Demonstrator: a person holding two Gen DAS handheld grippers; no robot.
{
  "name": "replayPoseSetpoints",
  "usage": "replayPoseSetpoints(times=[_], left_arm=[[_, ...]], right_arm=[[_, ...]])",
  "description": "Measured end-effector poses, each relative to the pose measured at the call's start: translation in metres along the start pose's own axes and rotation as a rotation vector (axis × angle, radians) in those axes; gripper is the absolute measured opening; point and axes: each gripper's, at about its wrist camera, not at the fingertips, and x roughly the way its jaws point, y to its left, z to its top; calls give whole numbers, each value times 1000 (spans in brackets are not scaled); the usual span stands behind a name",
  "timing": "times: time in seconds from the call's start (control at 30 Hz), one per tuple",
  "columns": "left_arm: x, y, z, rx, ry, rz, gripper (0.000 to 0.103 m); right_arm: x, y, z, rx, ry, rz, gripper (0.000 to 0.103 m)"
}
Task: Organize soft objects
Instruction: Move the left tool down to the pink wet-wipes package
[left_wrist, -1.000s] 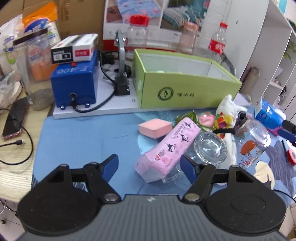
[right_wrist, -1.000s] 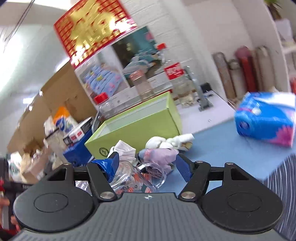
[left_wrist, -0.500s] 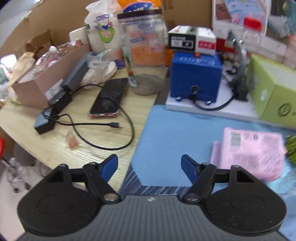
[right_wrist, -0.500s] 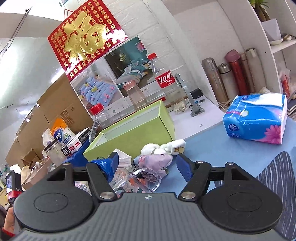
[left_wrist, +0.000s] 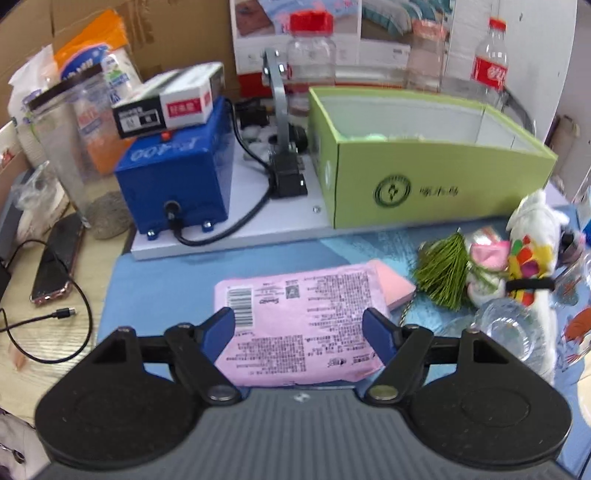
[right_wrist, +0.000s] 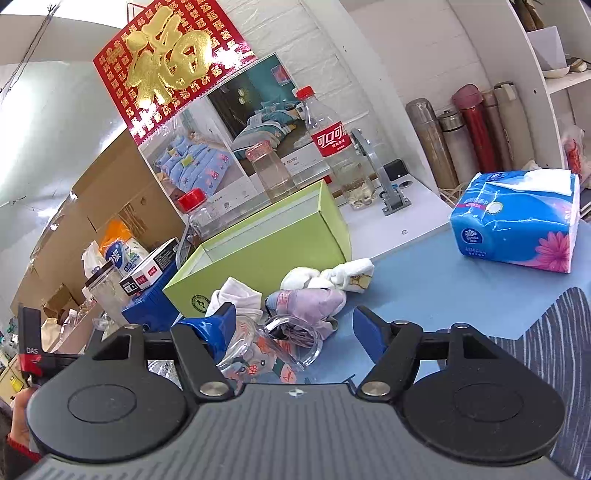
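Observation:
My left gripper (left_wrist: 299, 328) is open, its blue fingers on either side of the near end of a pink tissue pack (left_wrist: 295, 317) lying label-up on the blue mat. A pink sponge (left_wrist: 397, 288) sticks out behind the pack. A white plush toy (left_wrist: 532, 236) and a green tassel (left_wrist: 441, 277) lie to the right. The open green box (left_wrist: 424, 184) stands behind them. My right gripper (right_wrist: 295, 325) is open over a glass mug (right_wrist: 273, 350); white socks (right_wrist: 325, 275) and a lilac sock (right_wrist: 314, 301) lie beyond it.
A blue machine (left_wrist: 177, 177) with a cable stands left of the box on a white base. A phone (left_wrist: 55, 258) and cables lie on the wooden table at left. Clear glasses (left_wrist: 513, 332) stand at right. A blue tissue pack (right_wrist: 517, 221) is at far right.
The left view swung from the table's left side back to the box. The pink pack now lies label-up between the left fingers. The right gripper barely moved.

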Motion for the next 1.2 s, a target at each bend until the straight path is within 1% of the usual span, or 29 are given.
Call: replayPoseSetpoints(times=[0.1, 0.2, 0.23, 0.3, 0.37, 0.43, 0.47, 0.5, 0.57, 0.63, 0.67, 0.7, 0.77, 0.83, 0.9, 1.0, 1.07, 1.1, 1.13, 1.2], left_arm=[[5, 5, -7, 41, 34, -18, 76], [1, 19, -14, 22, 33, -8, 76], [0, 25, -18, 10, 33, 6, 78], [-1, 44, -23, -36, 48, 54, 78], [-3, 66, -26, -108, 56, 85, 78], [-11, 84, -29, -174, 52, 138, 78], [-17, 90, -32, -201, 43, 151, 78], [-23, 93, -35, -213, 36, 140, 78], [-31, 92, -44, -190, 41, 108, 78], [-31, 85, -52, -147, 68, 133, 78], [-29, 83, -54, -133, 81, 155, 78], [-26, 81, -55, -127, 83, 160, 78], [-18, 82, -51, -148, 94, 143, 78], [-10, 82, -43, -166, 75, 117, 78], [2, 83, -26, -192, 66, 141, 78], [24, 87, 6, -216, 22, 195, 78], [37, 90, 23, -234, 41, 223, 78], [36, 89, 26, -246, 39, 223, 78], [32, 89, 26, -258, 27, 209, 78], [17, 83, 21, -278, -2, 151, 78]], right_arm=[[-2, -3, 2, 14, -13, -7, 57], [-1, -5, 2, 26, -16, -3, 57], [1, -5, 2, 29, -13, -3, 57], [6, -3, 0, 31, -3, 7, 57], [9, 1, -1, 27, 8, 27, 58], [12, 6, -1, 12, 17, 40, 58], [13, 9, -1, 4, 20, 44, 58], [14, 10, -1, -1, 21, 49, 58], [15, 12, -1, -4, 20, 59, 59], [15, 12, -1, 1, 17, 62, 59], [16, 12, -1, 5, 17, 64, 59], [16, 11, -1, 8, 19, 68, 59], [18, 10, -2, 9, 23, 68, 60], [20, 10, -2, 9, 29, 66, 60], [21, 9, -2, 12, 33, 65, 60], [18, 7, -2, 8, 28, 60, 60], [15, 5, -2, 9, 23, 46, 61], [14, 3, -1, 12, 22, 41, 61], [13, 0, -1, 17, 19, 36, 61], [9, -4, -1, 24, 12, 24, 61]])
